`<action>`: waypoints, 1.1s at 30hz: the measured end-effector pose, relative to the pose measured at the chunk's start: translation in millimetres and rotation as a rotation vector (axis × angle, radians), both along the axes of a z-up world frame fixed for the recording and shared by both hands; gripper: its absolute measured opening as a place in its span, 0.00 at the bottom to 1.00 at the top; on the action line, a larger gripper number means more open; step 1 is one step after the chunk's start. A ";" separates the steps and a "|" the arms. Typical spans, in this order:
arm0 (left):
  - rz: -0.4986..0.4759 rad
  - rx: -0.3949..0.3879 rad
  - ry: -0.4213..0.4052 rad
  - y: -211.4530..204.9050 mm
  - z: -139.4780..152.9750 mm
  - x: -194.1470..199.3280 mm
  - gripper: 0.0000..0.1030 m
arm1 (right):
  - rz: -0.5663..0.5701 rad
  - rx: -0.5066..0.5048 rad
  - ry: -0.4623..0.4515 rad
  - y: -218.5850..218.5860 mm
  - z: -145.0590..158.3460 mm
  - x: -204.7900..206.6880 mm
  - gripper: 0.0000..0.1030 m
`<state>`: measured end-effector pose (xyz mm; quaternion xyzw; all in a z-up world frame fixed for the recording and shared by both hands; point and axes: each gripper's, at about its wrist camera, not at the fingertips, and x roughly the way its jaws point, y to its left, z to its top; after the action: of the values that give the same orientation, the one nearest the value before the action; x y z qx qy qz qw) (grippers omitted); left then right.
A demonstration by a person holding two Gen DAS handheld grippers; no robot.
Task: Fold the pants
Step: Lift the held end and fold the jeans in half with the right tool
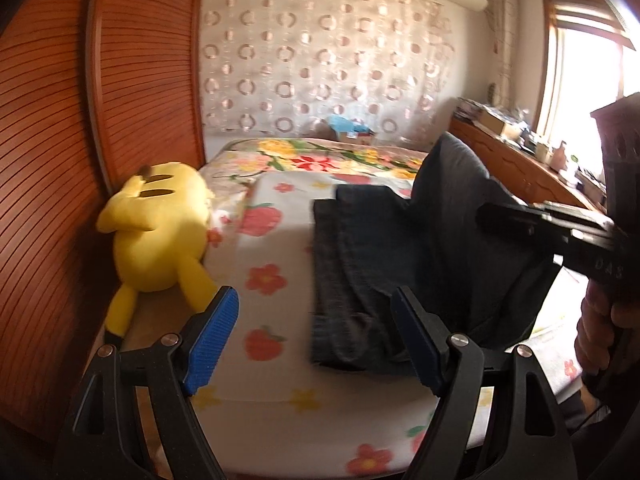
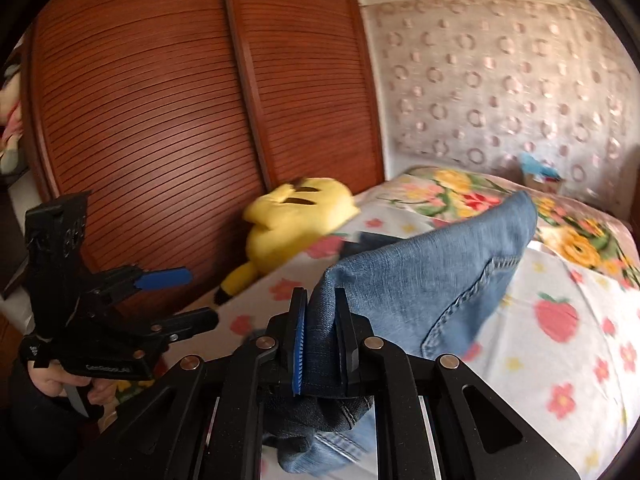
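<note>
Your right gripper (image 2: 320, 344), low in the frame's centre, is clamped on the jeans (image 2: 420, 280), which trail up-right across the floral bed (image 2: 560, 360). Your left gripper (image 1: 312, 336) gapes empty. Denim is heavy, floppy; pinch thick seams or hems.
</note>
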<state>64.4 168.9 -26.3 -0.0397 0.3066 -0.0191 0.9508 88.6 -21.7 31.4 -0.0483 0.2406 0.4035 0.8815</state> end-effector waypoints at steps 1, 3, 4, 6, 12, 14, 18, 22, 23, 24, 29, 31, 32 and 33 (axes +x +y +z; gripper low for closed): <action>0.010 -0.003 -0.003 5.2 0.6 -1.4 0.77 | 0.018 -0.001 0.001 5.5 -0.8 -0.3 0.12; 0.034 -0.006 -0.012 15.0 1.7 -6.0 0.77 | 0.059 -0.006 0.005 17.4 -3.8 2.3 0.11; 0.048 -0.008 -0.017 20.8 3.0 -7.7 0.77 | 0.076 -0.011 0.007 21.7 -6.3 3.8 0.11; 0.067 -0.008 -0.022 27.9 3.0 -12.4 0.77 | 0.117 -0.027 0.022 33.1 -12.9 8.6 0.11; 0.110 -0.017 -0.023 44.4 -2.8 -15.9 0.77 | 0.180 -0.097 0.123 43.3 -53.4 24.7 0.11; 0.118 -0.018 -0.019 46.3 -4.5 -14.6 0.77 | 0.171 -0.093 0.164 37.7 -59.9 36.3 0.14; 0.119 -0.022 -0.018 47.4 -5.5 -14.0 0.77 | 0.153 -0.093 0.204 21.5 -53.0 52.5 0.33; 0.102 -0.015 -0.029 41.6 -1.6 -12.9 0.77 | 0.145 -0.067 0.174 -2.2 -34.5 49.3 0.41; 0.096 -0.014 -0.031 39.0 -0.6 -13.2 0.77 | 0.134 -0.064 0.153 -7.8 -31.3 44.9 0.42; 0.089 -0.013 -0.033 36.5 0.1 -12.4 0.77 | 0.120 -0.065 0.132 -12.1 -27.3 42.6 0.43; 0.040 0.001 -0.027 17.4 0.8 -2.7 0.77 | 0.043 -0.068 0.056 -40.1 -16.4 45.6 0.48; 0.017 0.010 -0.018 5.9 -0.2 1.9 0.77 | 0.009 -0.079 0.038 -42.8 -17.3 47.0 0.49; 0.005 0.014 -0.013 1.3 -1.0 4.1 0.77 | -0.007 -0.085 0.031 -45.8 -17.3 47.9 0.49; -0.002 0.019 -0.010 -1.4 -1.3 5.3 0.77 | -0.020 -0.091 0.026 -45.5 -18.1 48.7 0.49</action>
<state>69.7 167.5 -27.7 -0.0304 0.3019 -0.0177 0.9527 137.3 -67.2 13.3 -0.0807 0.2703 0.3841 0.8791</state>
